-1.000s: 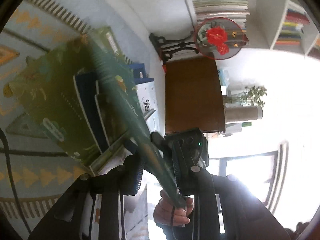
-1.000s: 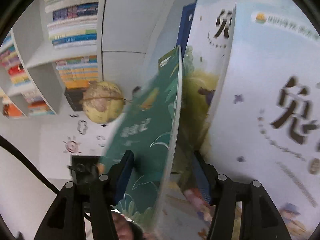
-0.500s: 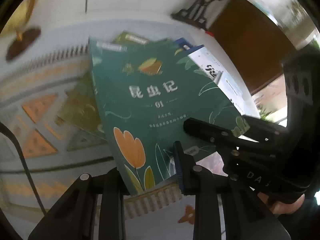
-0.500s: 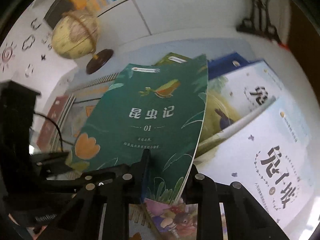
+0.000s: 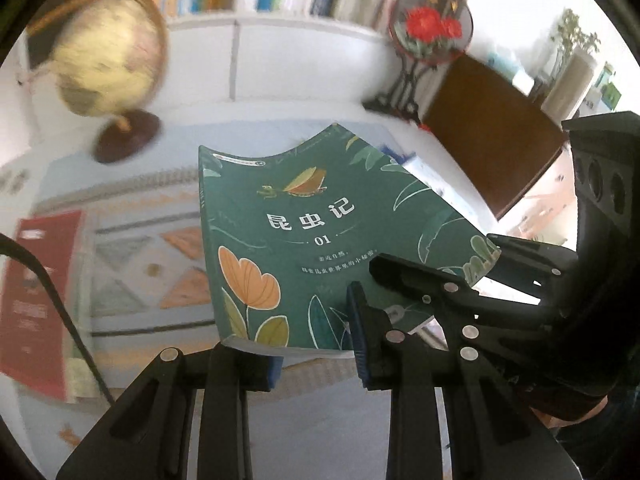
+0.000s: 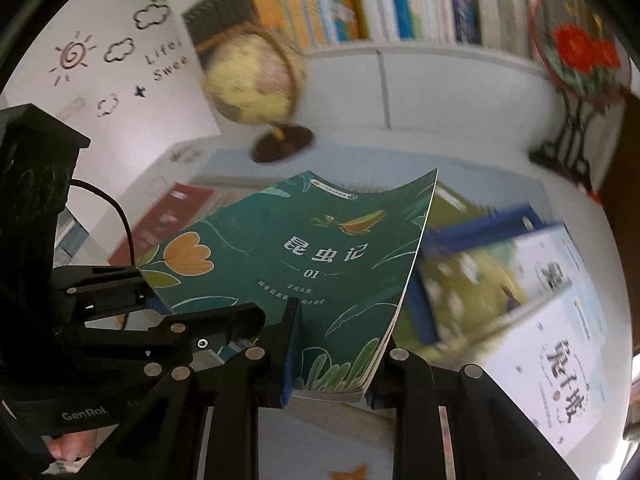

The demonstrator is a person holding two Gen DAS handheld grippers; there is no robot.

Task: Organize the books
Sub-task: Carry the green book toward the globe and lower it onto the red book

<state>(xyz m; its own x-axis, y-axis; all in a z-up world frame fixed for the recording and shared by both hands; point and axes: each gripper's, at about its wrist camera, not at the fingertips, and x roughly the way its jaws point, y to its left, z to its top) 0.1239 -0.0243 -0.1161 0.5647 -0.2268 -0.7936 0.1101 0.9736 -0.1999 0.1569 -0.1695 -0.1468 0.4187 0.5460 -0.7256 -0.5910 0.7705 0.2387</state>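
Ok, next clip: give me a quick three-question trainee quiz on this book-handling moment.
1. True or false: the green book lies flat on the table, untouched.
2. Which hand-held gripper clamps the book? A) left only B) right only C) both
3. Fill in: behind the book stands a ____ on a dark round base.
Key: 1 false, it is lifted. 2 C: the left hand-held gripper and right hand-held gripper each pinch its lower edge. 3 globe.

Blurred globe (image 5: 108,52), shelved books (image 6: 400,0)
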